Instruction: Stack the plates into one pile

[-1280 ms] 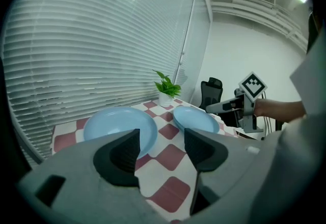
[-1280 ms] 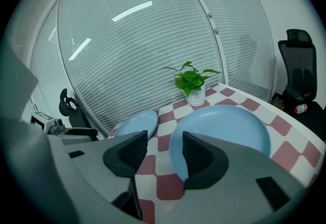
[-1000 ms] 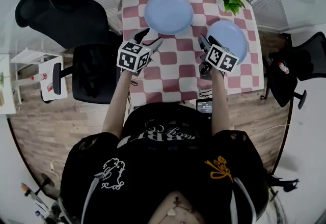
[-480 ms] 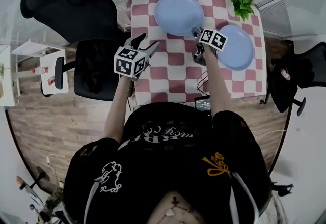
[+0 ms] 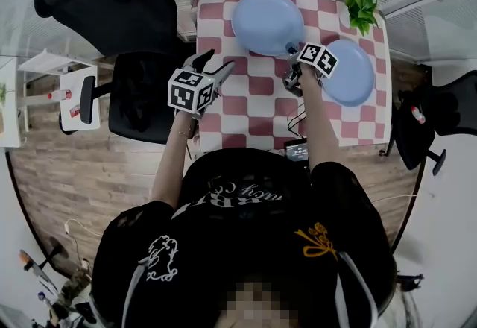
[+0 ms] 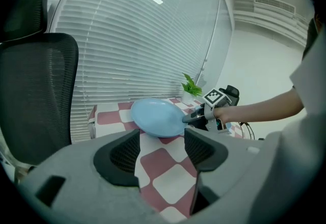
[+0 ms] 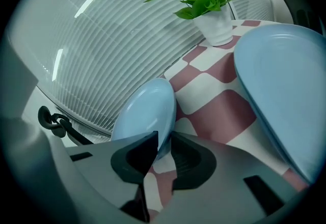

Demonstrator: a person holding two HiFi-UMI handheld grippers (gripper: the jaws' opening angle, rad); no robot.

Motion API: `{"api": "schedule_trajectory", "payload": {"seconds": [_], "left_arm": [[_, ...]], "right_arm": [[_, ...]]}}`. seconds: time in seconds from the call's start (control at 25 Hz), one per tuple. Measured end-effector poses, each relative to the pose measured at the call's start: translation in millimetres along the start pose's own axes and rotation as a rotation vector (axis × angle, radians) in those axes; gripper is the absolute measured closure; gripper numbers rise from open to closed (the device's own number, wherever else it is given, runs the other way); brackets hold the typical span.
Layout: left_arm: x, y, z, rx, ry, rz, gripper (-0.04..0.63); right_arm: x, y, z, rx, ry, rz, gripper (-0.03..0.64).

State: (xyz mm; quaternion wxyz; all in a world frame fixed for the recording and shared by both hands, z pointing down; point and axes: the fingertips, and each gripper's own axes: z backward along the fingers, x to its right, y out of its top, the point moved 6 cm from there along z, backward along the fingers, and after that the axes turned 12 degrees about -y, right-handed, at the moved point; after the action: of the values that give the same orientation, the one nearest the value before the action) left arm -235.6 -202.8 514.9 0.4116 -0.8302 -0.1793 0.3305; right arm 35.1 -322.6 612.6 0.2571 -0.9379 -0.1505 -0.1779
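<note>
Plate [image 5: 264,21] and second plate [image 5: 350,73], both round, plain pale blue

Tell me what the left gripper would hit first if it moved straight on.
The left gripper would probably meet the checked tablecloth first, just short of the left plate; depth is unclear, so it might be the plate's rim.

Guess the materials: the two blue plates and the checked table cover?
Left plate and right plate: likely melamine or glazed ceramic. Even pale blue, smooth, soft sheen, thin rim; the look doesn't settle which. Tablecloth: probably woven fabric or vinyl, matte. Flat red-and-white checks with no glare; the weave is too small to make out.
</note>
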Motion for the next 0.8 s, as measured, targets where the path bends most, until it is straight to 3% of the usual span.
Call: {"api": "schedule_trajectory", "payload": {"seconds": [0.2, 0.8], "left_arm": [[0, -8, -11, -0.036, -0.025, 0.003, 0.321], [-9, -81, -64, -0.327, -0.131, 0.065, 0.318]], "right_arm": [[14, -17, 17, -0.02, 0.011, 0.037, 0.543], [49, -92, 79, -0.101, -0.003, 0.174, 0.543]]}}
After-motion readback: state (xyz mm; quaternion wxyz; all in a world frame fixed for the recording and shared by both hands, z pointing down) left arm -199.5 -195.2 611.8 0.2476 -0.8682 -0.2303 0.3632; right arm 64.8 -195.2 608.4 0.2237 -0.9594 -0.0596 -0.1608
